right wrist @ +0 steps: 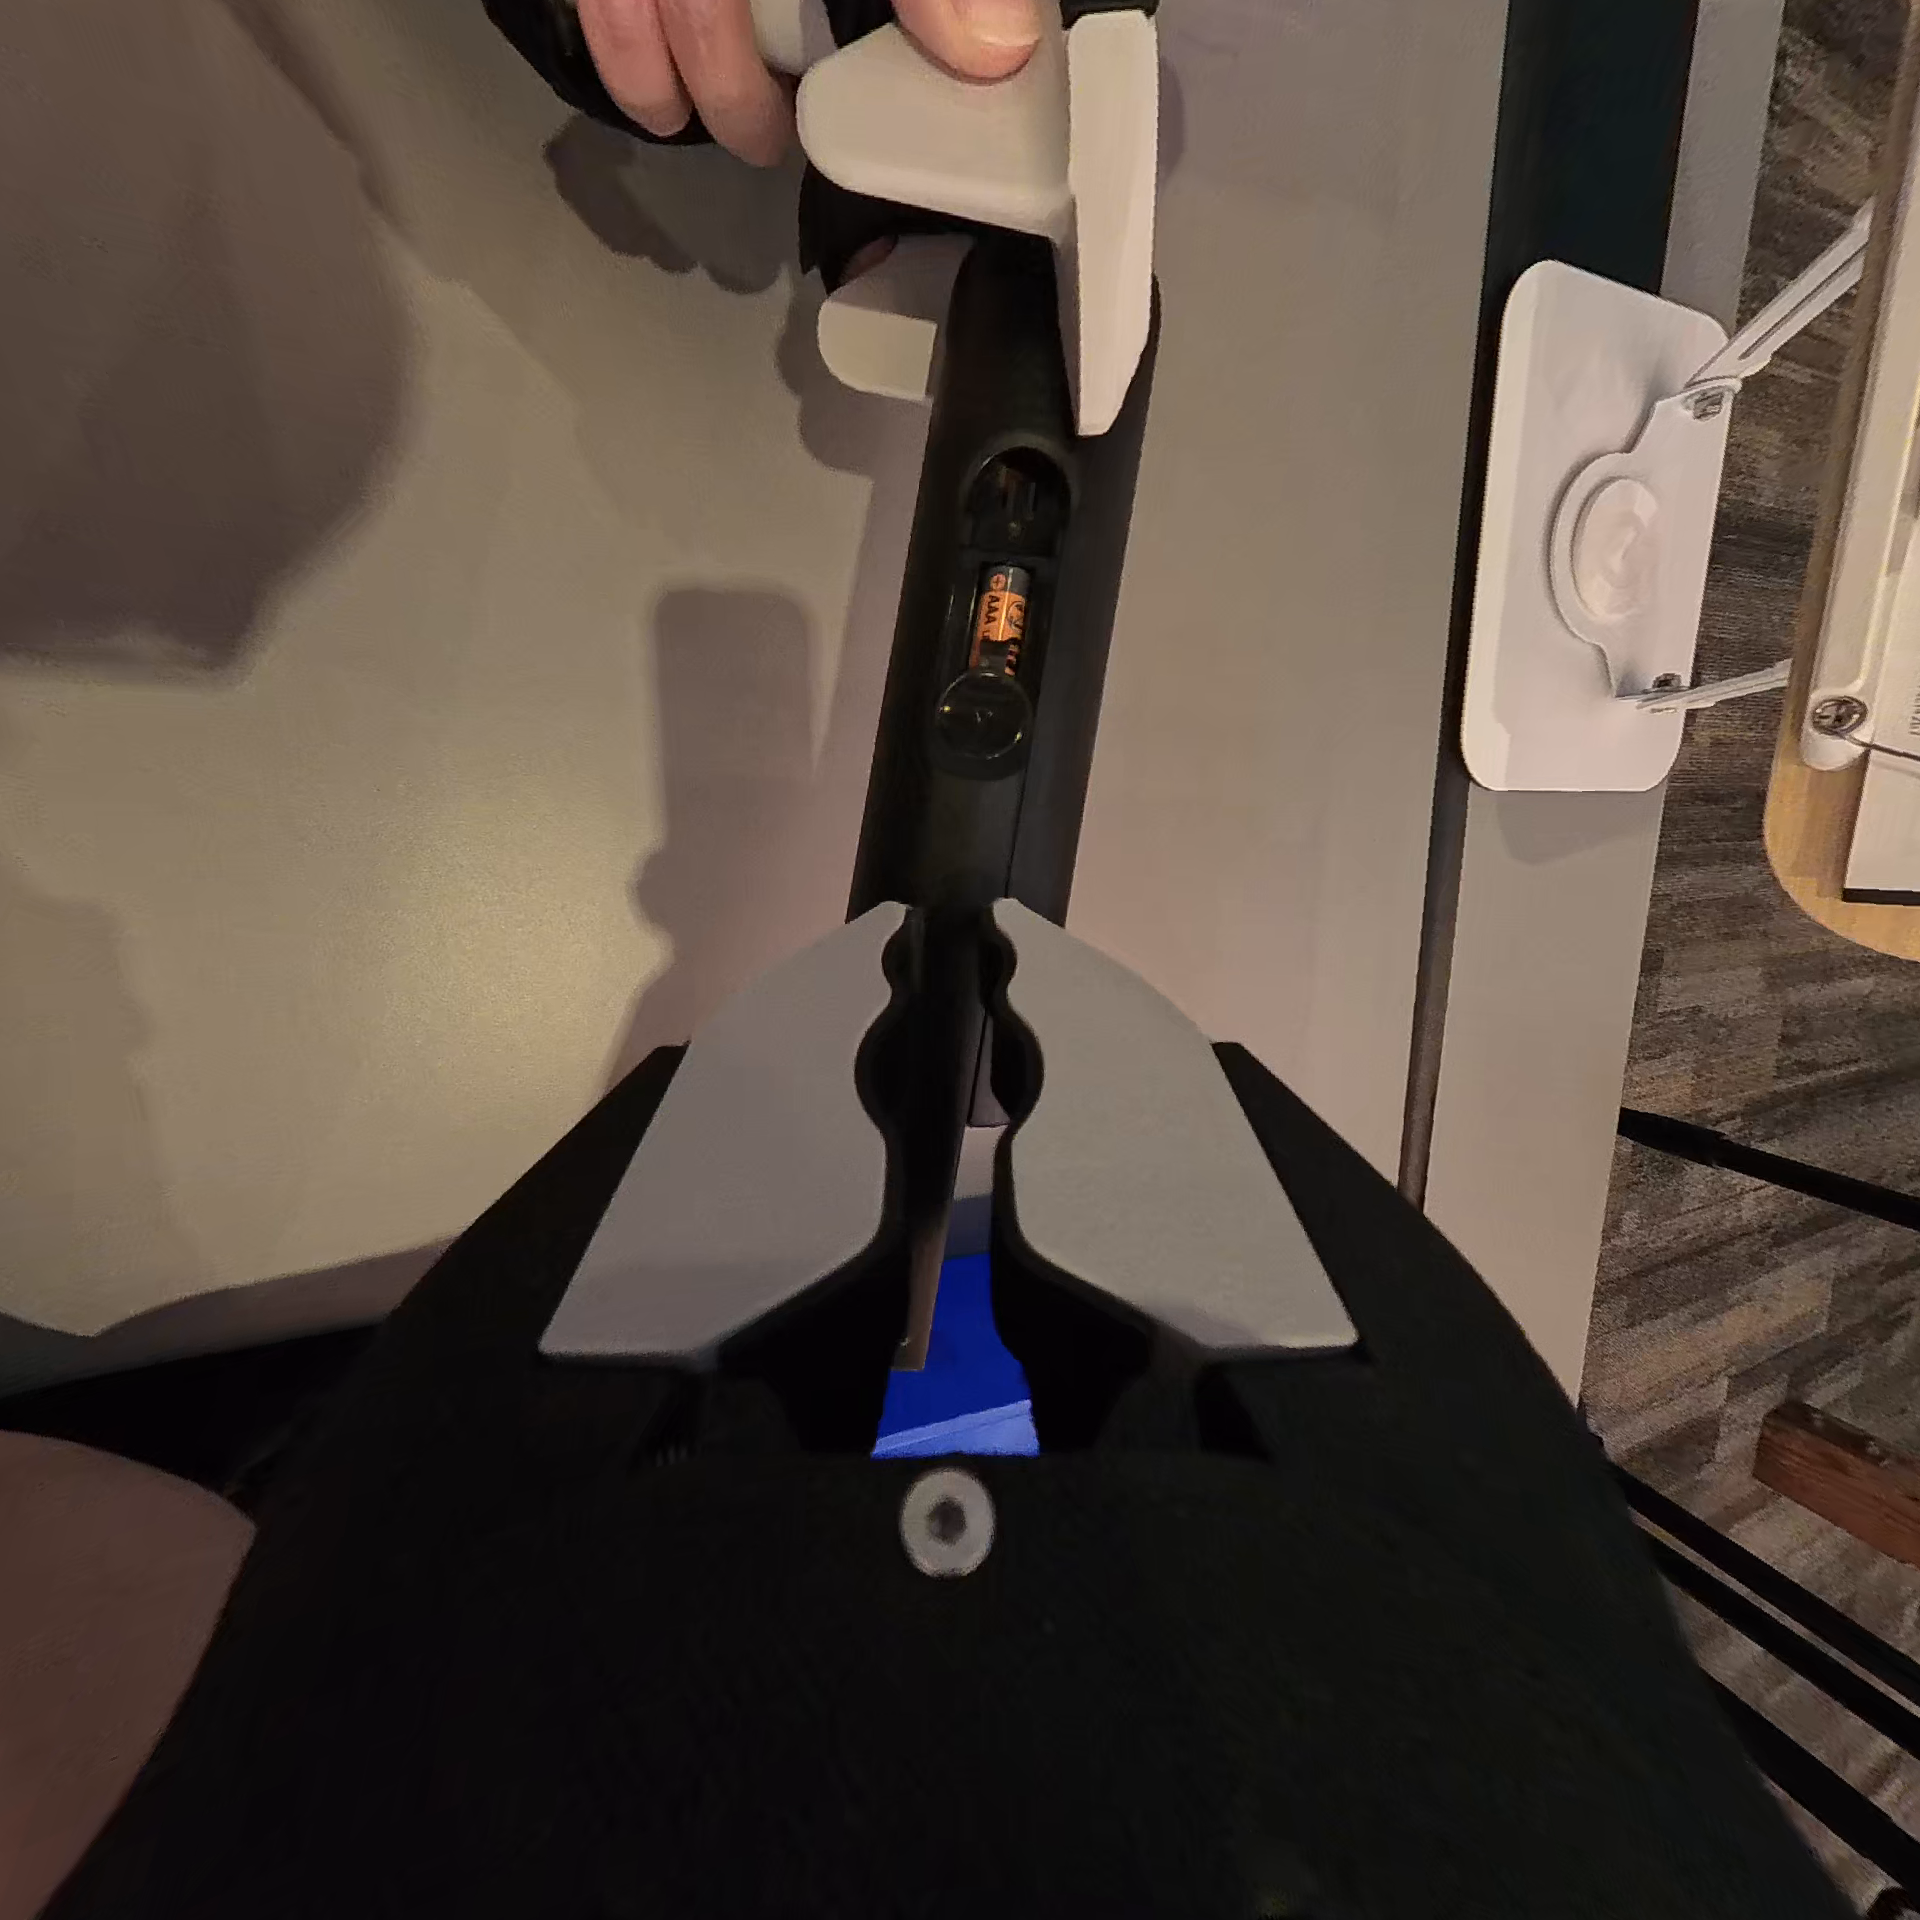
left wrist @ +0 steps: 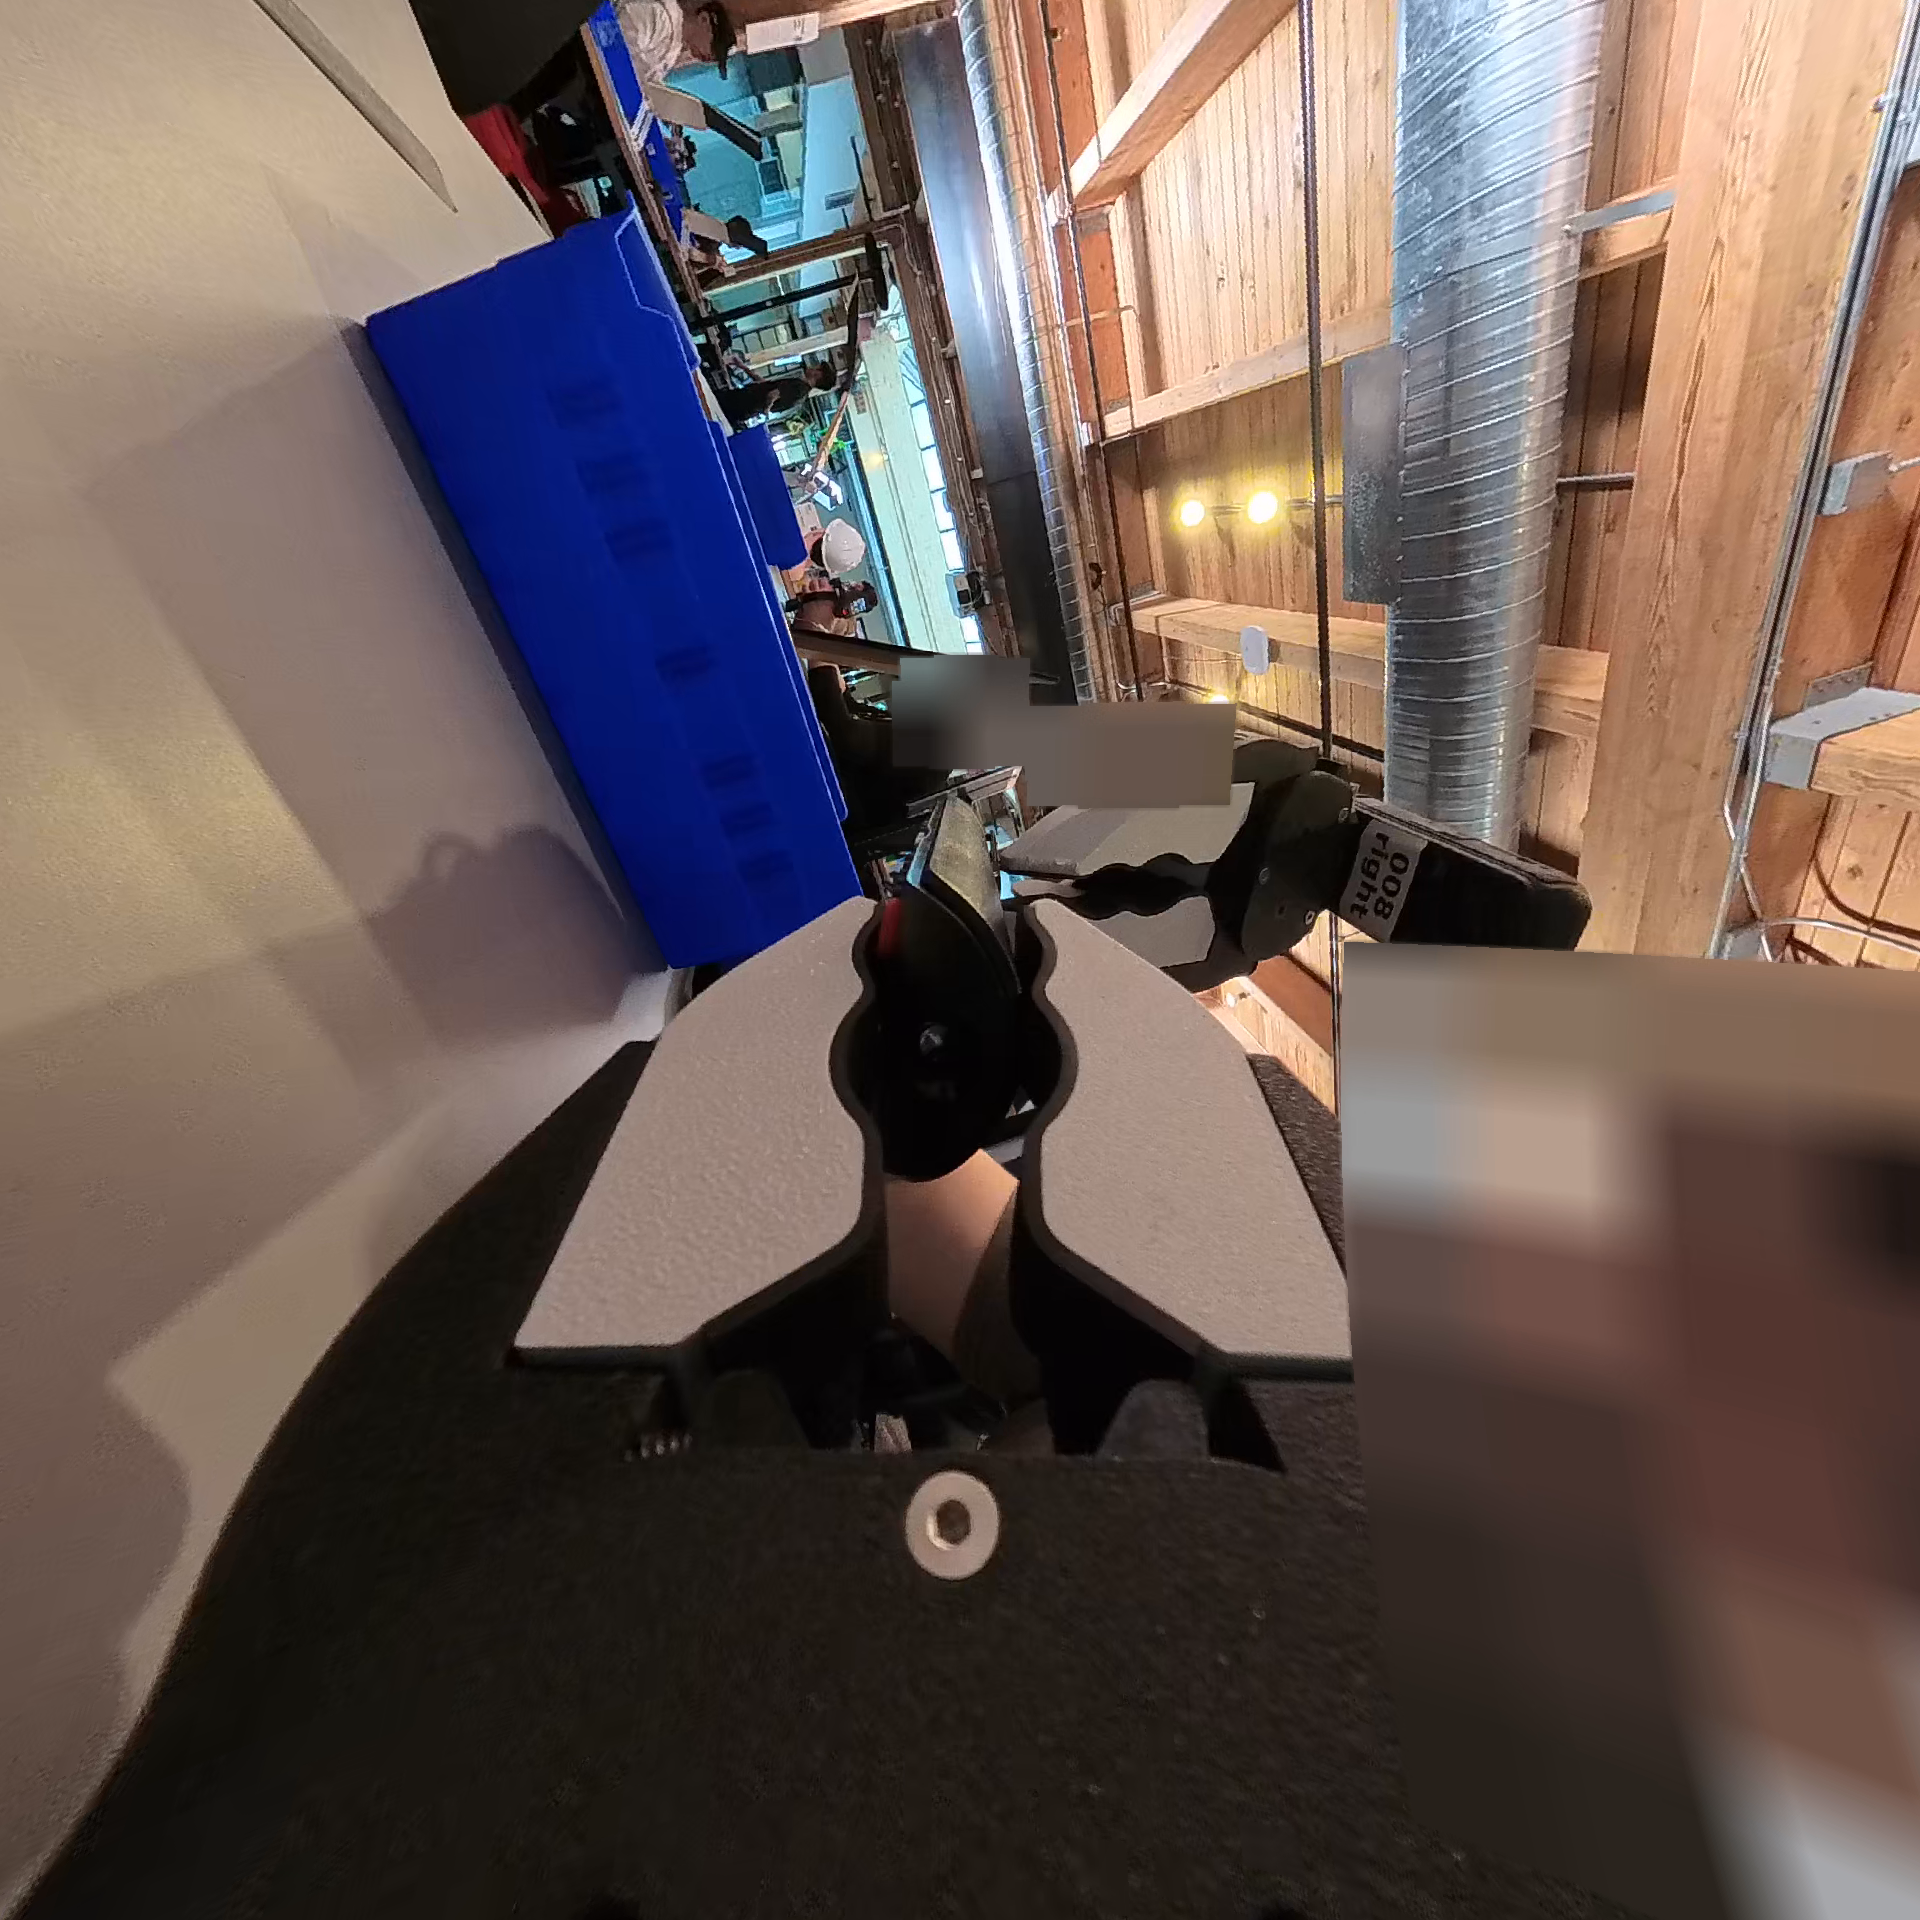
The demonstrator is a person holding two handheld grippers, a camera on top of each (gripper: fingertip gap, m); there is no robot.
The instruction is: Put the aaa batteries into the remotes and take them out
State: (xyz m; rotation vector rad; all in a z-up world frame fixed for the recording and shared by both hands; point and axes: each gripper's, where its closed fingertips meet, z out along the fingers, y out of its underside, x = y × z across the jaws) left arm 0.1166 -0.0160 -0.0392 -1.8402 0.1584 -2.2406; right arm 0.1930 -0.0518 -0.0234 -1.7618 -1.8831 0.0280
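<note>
A black remote (right wrist: 977,810) is held in the air between both grippers, above a pale table (right wrist: 416,727). Its back faces the right wrist view, with the battery bay open and one orange-and-black AAA battery (right wrist: 1003,618) lying inside. My left gripper (right wrist: 992,364) is shut on the far end of the remote; the same end shows in the left wrist view (left wrist: 935,1049) between my left gripper's (left wrist: 945,925) fingers. My right gripper (right wrist: 951,914) is shut on a thin black piece (right wrist: 935,1143) at the near end, apparently the battery cover. My right gripper (left wrist: 1023,878) also shows in the left wrist view.
A blue plastic bin (left wrist: 603,582) stands on the table beside the grippers. A white clamp plate (right wrist: 1590,520) sits at the table's right edge, with carpeted floor (right wrist: 1766,1143) beyond. A person's hand (right wrist: 707,73) holds the left gripper.
</note>
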